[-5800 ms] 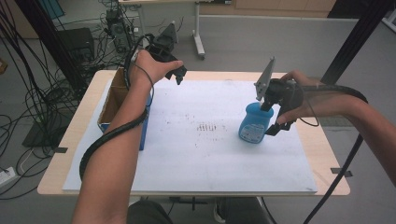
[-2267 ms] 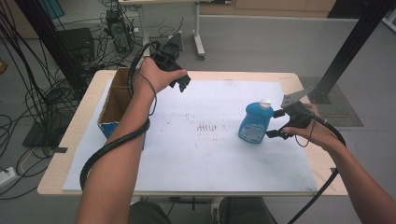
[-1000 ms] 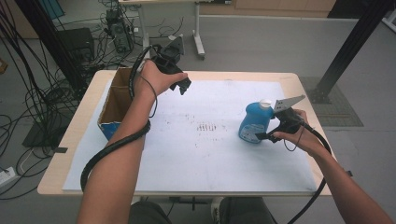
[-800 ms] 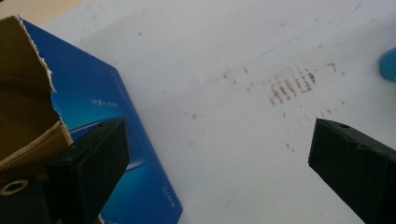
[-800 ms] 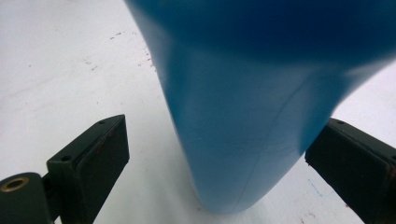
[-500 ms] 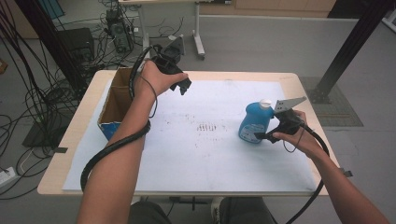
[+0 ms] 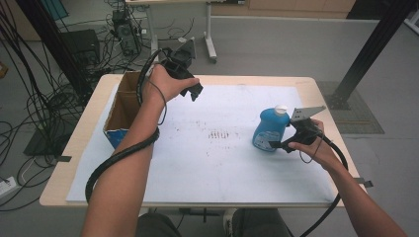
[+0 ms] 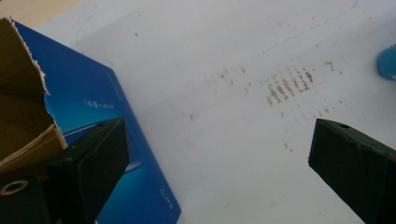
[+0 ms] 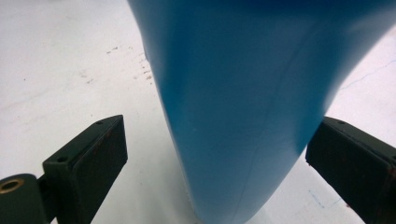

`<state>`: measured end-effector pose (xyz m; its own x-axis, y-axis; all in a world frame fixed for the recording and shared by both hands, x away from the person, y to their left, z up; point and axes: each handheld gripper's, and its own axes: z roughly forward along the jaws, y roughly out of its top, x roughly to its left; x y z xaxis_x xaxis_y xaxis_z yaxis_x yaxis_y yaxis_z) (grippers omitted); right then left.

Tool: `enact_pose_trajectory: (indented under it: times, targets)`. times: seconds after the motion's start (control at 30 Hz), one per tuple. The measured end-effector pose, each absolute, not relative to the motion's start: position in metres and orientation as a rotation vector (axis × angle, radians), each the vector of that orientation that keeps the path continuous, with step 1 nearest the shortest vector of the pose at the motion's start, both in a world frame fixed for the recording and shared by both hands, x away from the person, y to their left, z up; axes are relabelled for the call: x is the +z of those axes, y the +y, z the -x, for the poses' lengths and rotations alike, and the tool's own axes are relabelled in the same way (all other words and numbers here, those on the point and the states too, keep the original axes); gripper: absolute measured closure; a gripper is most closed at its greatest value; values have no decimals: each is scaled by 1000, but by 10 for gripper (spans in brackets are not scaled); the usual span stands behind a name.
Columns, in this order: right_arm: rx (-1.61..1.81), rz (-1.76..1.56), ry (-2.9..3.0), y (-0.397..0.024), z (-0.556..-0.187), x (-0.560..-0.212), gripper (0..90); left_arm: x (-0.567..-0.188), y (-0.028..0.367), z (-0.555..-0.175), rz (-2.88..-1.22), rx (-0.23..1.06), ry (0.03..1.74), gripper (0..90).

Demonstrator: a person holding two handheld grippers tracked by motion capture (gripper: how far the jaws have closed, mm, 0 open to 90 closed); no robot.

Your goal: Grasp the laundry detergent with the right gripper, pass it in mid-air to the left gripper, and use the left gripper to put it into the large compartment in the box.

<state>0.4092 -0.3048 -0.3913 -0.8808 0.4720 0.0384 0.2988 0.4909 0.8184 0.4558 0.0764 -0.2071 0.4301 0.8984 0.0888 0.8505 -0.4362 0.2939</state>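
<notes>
R gripper (image 7: 276, 144) low on the white sheet (image 7: 212, 163), jaws spread wide, either side of a blue bottle (image 7: 269, 129) w/ white cap (image 7: 280, 109). In right gripper view the bottle (image 9: 243, 107) sits between the jaws, close in front; a gap shows by the L jaw, R jaw looks right at the bottle wall, contact can't be told. Not clamped. Bottle upright on sheet.

L gripper (image 7: 190, 91) held up off the table, far side, well apart from the bottle. Jaws wide apart, nothing between them. In left gripper view: cardboard box (image 8: 60, 107) w/ blue side just beside the L jaw, torn flap open; brown smudge marks (image 8: 289, 84) on sheet ahead, nearer the R jaw. Bottle edge (image 8: 387, 60) far off past the R jaw.

Box (image 7: 121, 111) in high view below and beside the L forearm.
</notes>
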Motion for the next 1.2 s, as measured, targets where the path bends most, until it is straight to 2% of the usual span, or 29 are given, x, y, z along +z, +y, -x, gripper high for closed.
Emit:
enact_pose_trajectory:
  times: [1.2]
  targets:
    - [1401, -668, 2510, -297, -413, -402, 22, -211, 76, -457, -2483, 336, 1531, 59]
